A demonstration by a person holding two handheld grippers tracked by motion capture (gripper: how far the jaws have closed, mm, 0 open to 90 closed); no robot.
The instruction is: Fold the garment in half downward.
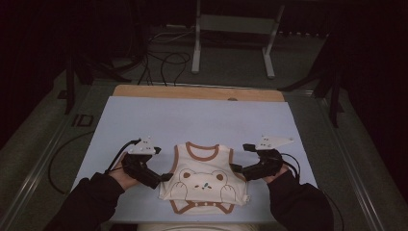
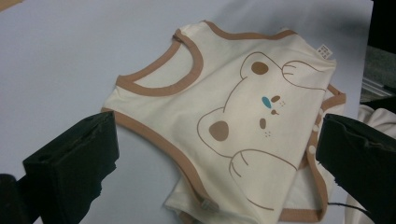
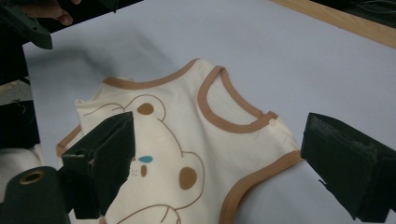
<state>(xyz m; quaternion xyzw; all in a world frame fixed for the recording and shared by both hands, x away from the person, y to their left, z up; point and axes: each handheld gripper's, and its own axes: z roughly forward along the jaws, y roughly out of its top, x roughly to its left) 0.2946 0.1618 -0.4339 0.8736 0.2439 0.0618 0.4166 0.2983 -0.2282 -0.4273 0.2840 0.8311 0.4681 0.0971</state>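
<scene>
A cream baby vest point(image 1: 204, 180) with brown trim and a bear print lies face up on the light blue mat point(image 1: 192, 120), near its front edge, neck opening away from the person. My left gripper point(image 1: 162, 164) hovers at the vest's left side, jaws wide apart. In the left gripper view the vest point(image 2: 233, 107) lies below and between the jaws of the left gripper point(image 2: 217, 128), with nothing pinched. My right gripper point(image 1: 242, 158) mirrors it at the right side, open. In the right gripper view the vest point(image 3: 187, 140) spreads under the open right gripper point(image 3: 219, 135).
A wooden table edge point(image 1: 197, 92) shows beyond the mat. Metal stand legs point(image 1: 231, 43) and cables point(image 1: 163, 62) are on the floor behind. Pale cloth point(image 1: 192, 226) lies at the table's front edge, below the vest.
</scene>
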